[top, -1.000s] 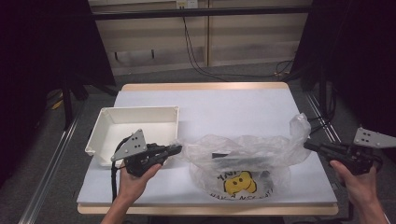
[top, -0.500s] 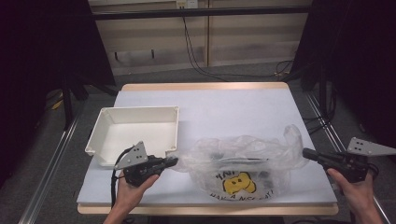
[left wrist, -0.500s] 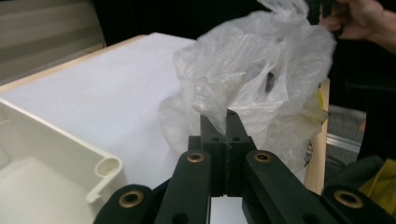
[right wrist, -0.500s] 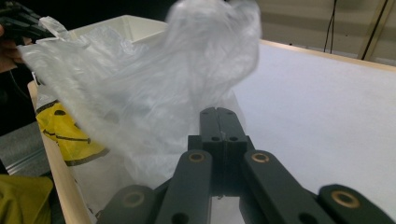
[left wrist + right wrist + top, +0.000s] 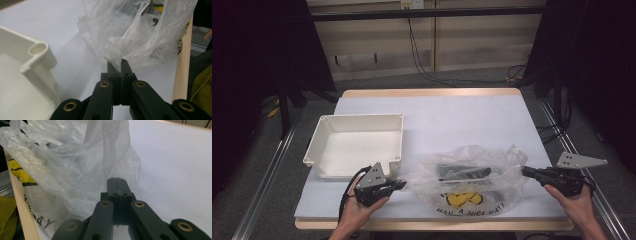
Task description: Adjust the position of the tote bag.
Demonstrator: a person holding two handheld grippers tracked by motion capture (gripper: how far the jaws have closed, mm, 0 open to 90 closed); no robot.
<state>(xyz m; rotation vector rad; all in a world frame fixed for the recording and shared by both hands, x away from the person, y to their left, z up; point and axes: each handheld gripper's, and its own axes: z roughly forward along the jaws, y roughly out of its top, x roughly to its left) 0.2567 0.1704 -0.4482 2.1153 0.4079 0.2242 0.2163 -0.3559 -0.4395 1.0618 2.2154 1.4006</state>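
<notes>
The jaws of the left gripper [image 5: 117, 65] are pressed together on a twisted corner of the clear plastic bag [image 5: 140, 30], the film bunched up just above their tips. The right gripper [image 5: 117, 181] has its jaws clenched too, flush against each other, right against the bag's other side; whether any film is caught between them I cannot tell.

From above, the bag [image 5: 469, 175] lies crumpled between the two grippers along the near edge of the desk [image 5: 452, 115], toward the near right corner, with a yellow print and dark lettering on its front and something dark inside. The left gripper [image 5: 398, 185] meets its left end, the right gripper [image 5: 528, 172] its right end.

A white tray [image 5: 357, 120] sits on the left half of the desk, its near right corner just beside the left gripper.
</notes>
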